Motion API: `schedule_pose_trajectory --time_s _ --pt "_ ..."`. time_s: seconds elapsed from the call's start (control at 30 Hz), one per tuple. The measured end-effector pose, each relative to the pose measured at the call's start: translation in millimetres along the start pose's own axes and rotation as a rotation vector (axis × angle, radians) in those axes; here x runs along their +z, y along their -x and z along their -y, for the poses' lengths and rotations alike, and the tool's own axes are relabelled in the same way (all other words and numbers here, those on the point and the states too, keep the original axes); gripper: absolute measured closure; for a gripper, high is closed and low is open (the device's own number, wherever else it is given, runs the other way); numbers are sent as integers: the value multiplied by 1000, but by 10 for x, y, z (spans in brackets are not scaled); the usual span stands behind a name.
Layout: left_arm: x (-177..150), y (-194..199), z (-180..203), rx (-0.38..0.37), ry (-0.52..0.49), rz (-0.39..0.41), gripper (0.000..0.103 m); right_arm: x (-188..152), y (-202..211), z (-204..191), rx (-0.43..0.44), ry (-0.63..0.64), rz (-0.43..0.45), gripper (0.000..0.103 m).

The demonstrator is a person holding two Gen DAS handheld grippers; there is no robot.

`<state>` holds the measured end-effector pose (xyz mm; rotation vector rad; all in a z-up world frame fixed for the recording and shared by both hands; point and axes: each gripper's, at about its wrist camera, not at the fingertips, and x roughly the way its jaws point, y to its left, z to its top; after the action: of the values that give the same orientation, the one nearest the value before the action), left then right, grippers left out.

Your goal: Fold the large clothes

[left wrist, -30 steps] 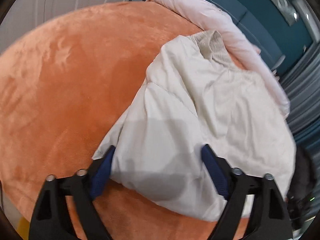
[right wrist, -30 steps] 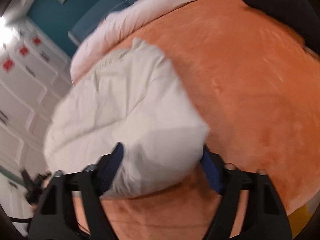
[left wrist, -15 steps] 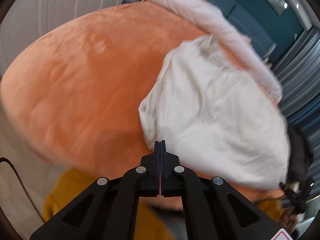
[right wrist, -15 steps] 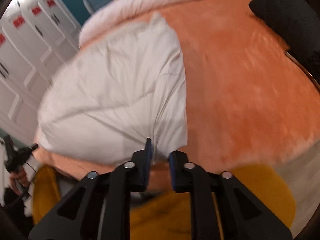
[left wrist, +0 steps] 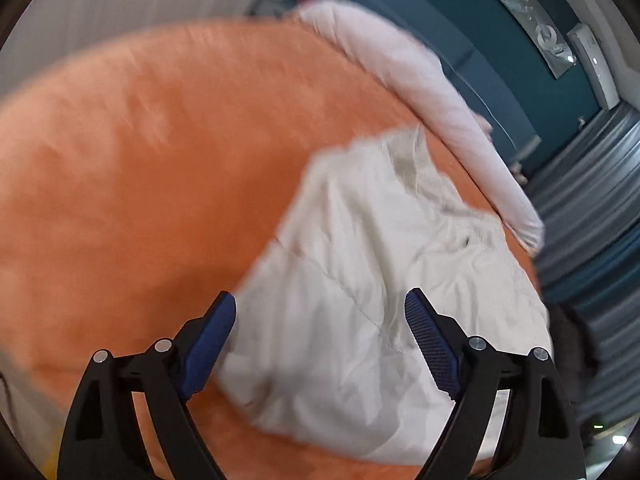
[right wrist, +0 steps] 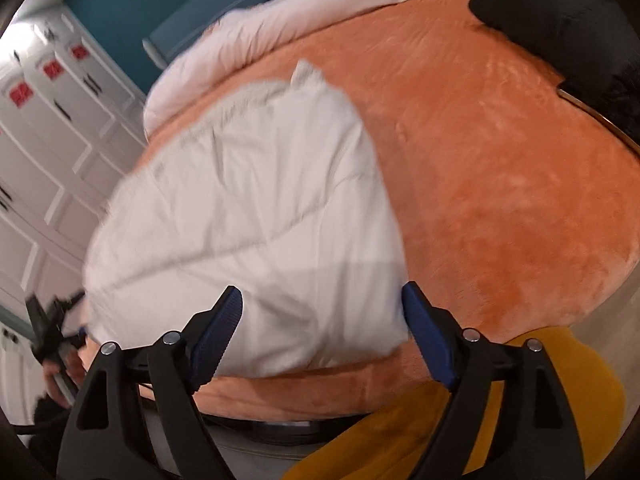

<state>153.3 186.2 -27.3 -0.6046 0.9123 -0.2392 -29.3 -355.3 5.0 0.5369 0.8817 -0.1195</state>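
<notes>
A cream quilted jacket lies folded in a bundle on the orange plush bed cover, knit collar at its far end. In the right wrist view the jacket lies near the front edge of the cover. My left gripper is open, its jaws wide apart above the jacket's near corner, holding nothing. My right gripper is open too, its jaws apart over the jacket's near edge, empty.
A pale pink rolled duvet runs along the bed's far side, also in the right wrist view. A black garment lies at the far right. White panelled wardrobe doors stand left. Yellow fabric is below the bed edge.
Both grippers were shut half a second ago, pulled back past the bed's edge. Both have opened wide and moved forward over the jacket's near end.
</notes>
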Motion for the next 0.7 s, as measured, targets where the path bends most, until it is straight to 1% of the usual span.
schedule_pose_trajectory --time_s 0.03,0.07,0.1,0.17,0.2,0.3,0.37,0.4,0.43,0.47,0.5,0.53,0.57,0.6,0.63,0.67,0.7 --pt "-2 -126 -6 -15 2 -38 40 -6 -25 -32 -19 17 -4 43" --pt "-39 -207 29 -17 -17 -77 62 15 -40 -65 -38 35 -4 59" --pt "-94 -192 75 -14 -37 -84 78 29 -11 -60 -37 40 5 80" --pt "-171 -18 156 -27 -78 -64 94 98 110 19 24 17 27 88" --pt "-196 85 175 -42 -82 -65 96 111 166 46 30 18 37 90" --pt "-372 361 200 -65 -98 -101 97 99 340 112 9 53 48 93" --pt "-569 495 179 -40 -123 -135 97 29 360 188 -4 59 21 93" --pt "-651 506 143 -17 -128 -145 90 -14 316 231 -11 62 -4 89" --pt "-737 491 82 31 -124 -151 84 -56 235 276 -32 69 -37 84" --pt "-754 468 41 47 -93 -150 77 -68 168 317 -66 61 -64 71" --pt "-733 477 7 44 -50 -139 77 -61 166 343 -78 45 -69 66" --pt "-680 562 21 37 -4 -101 77 -11 224 351 -73 32 -45 67" --pt "-615 635 62 30 0 -64 81 10 288 352 -75 33 -19 67" --pt "-538 762 167 16 -18 -10 80 65 401 329 -88 46 30 66" --pt "-489 831 226 9 -37 15 77 103 478 308 -92 60 63 66" --pt "-407 934 358 3 -79 50 73 165 595 268 -88 84 113 65" --pt "-327 985 479 0 -119 68 69 215 683 226 -80 103 156 64"
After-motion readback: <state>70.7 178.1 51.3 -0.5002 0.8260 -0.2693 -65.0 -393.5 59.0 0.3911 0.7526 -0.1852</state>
